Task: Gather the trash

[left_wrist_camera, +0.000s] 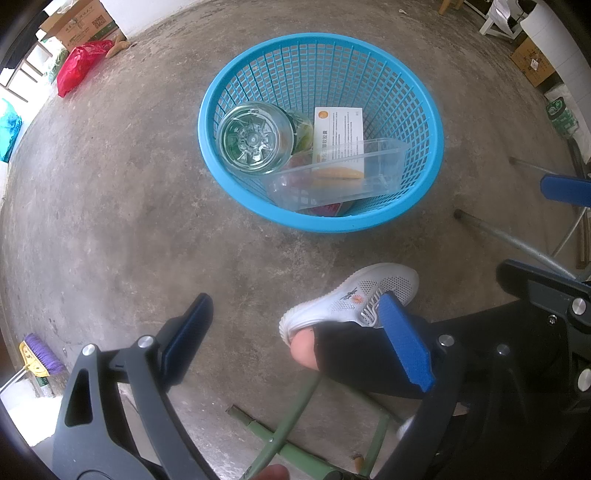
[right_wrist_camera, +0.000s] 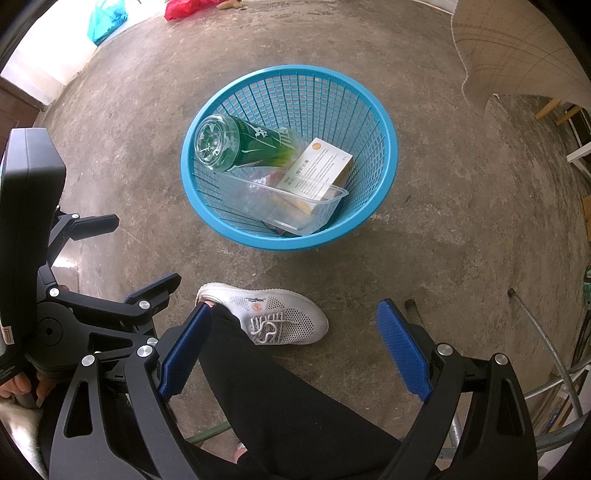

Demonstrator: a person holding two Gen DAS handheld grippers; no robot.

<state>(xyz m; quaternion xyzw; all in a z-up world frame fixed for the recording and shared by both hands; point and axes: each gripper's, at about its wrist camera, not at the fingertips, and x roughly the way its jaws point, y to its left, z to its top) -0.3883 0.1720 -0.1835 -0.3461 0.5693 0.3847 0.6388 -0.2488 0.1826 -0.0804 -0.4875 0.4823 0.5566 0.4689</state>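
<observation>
The concrete floor is filling both views, and the blue mesh basket is standing on it ahead of the person's white sneaker. No loose rubbish is showing on the bare floor close to the basket; a red plastic bag is lying far off by the cardboard boxes, and whether it counts as trash I cannot tell.

Inside the basket, the green plastic bottle is leaning against the near-left wall with its base turned up toward the cameras. A clear plastic tray is lying across the lower part, and a white printed carton is resting partly in it.

The right gripper is hanging over the person's black trouser leg, its blue pads spread wide with nothing between them. The left gripper is likewise standing wide and is carrying nothing, pointed down at the floor short of the basket.

Judging by this, the collecting is looking nearly or fully done. To do the step well, I would be scanning the floor outward from the basket before calling it finished, keeping both grippers spread until a piece is found. Any further item is best dropped over the open far side, since the bottle and tray are crowding the near half.
</observation>
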